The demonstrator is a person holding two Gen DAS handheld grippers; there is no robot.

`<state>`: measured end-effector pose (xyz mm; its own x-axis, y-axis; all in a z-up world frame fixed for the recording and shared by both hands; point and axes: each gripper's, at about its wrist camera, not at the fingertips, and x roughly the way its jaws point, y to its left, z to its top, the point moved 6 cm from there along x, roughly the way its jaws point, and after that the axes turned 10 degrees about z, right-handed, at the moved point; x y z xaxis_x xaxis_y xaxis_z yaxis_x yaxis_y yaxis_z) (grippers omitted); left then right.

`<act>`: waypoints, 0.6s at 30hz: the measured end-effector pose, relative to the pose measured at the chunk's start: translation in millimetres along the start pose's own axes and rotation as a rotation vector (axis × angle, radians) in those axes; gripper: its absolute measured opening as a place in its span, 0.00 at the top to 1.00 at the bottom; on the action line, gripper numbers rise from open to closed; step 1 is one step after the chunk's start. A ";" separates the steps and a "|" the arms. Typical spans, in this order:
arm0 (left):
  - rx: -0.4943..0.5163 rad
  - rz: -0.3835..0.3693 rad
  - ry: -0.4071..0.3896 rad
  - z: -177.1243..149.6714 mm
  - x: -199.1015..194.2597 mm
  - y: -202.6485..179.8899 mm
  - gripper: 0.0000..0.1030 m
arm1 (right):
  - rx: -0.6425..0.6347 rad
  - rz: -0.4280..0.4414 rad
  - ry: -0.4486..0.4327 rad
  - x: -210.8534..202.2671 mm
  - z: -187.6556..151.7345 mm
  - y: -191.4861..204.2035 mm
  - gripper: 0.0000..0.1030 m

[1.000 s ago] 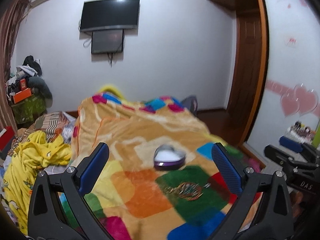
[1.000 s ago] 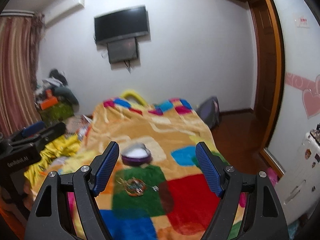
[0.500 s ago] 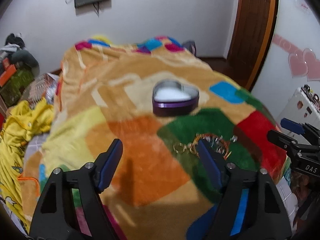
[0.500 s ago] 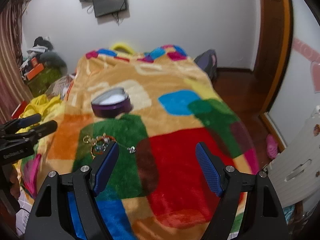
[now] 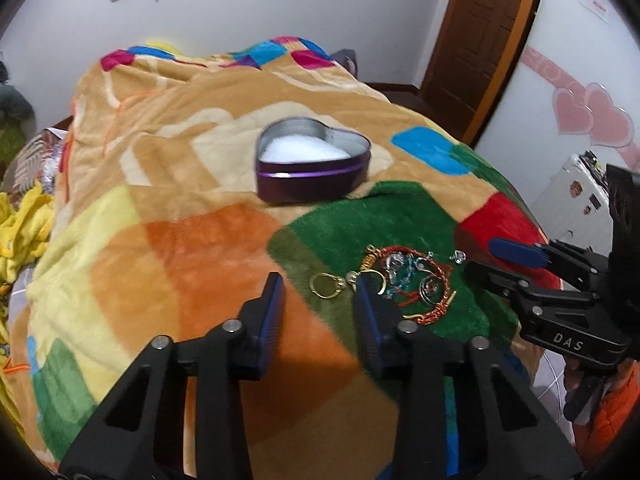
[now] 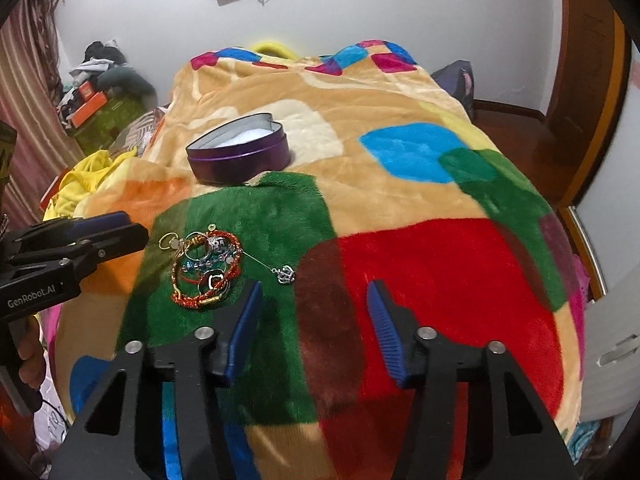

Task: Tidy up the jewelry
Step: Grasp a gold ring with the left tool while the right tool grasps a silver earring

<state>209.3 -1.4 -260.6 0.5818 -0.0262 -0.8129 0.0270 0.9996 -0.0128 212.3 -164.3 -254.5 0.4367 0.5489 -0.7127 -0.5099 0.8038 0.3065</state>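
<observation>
Nothing sorted yet, by the look of it. The jewelry pile (image 5: 404, 284) sits tangled on the green patch of the blanket (image 5: 192, 248) on the bed: red-and-gold braided bracelets, gold rings, silvery bits, plus a silver charm on a thin chain (image 6: 285, 274) trailing off the pile's right side in the right wrist view. The heart-shaped tin (image 5: 312, 168), purple wall, lid off, white lining, stands beyond the pile, a short way off, and I see nothing in it. So every piece is left to move, assuming the tin is the destination.

Left tongs (image 5: 318, 304): jaws closing, nothing between them; the gap sits over the orange/green border just left of the pile, with a gold ring (image 5: 326, 285) just ahead of the gap. The right-hand pad overlaps the pile's edge in view; cannot tell if it touches.

Right tongs (image 6: 314, 316): jaws closing, nothing between them, only red and green blanket; they sit on the pile's near right, and the charm lies just beyond the left pad.

Room: the pile is flanked by the two tools, so the approach from either side is tight; both going in at once risks a clash. Path from pile to tin is bare blanket. The plush nap could snag chains, and pieces are interlocked, so lifting one may drag others. The blanket falls off the bed on the near and right sides of the pile; a dropped piece there could slide off.
</observation>
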 end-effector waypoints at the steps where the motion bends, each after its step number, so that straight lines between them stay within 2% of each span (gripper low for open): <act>1: 0.000 -0.007 0.012 -1.0 3.6 -0.1 0.68 | -0.003 0.005 -0.001 0.3 0.2 0.4 0.58; 4: -0.010 -0.011 0.038 -4.3 14.9 -0.7 0.69 | -0.014 0.027 0.003 4.4 3.4 3.8 0.66; 10: -0.012 -0.013 0.034 -4.3 21.1 -3.4 0.69 | -0.044 0.040 0.017 13.2 3.7 9.0 0.75; 14: -0.008 -0.025 0.027 -4.4 23.8 -3.3 0.80 | -0.040 0.080 0.026 17.9 5.0 12.8 0.85; 15: -0.009 -0.028 0.024 -4.5 23.7 -2.8 0.80 | -0.041 0.081 0.029 19.8 5.4 13.8 0.88; 18: -0.015 -0.032 0.012 -4.7 21.1 -1.7 0.80 | -0.048 0.076 0.031 22.3 6.0 16.1 0.88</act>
<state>217.7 -3.5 -280.5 0.5708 -0.0582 -0.8191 0.0335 0.9983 -0.0476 218.2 -137.7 -261.7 0.3725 0.6000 -0.7080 -0.5764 0.7475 0.3303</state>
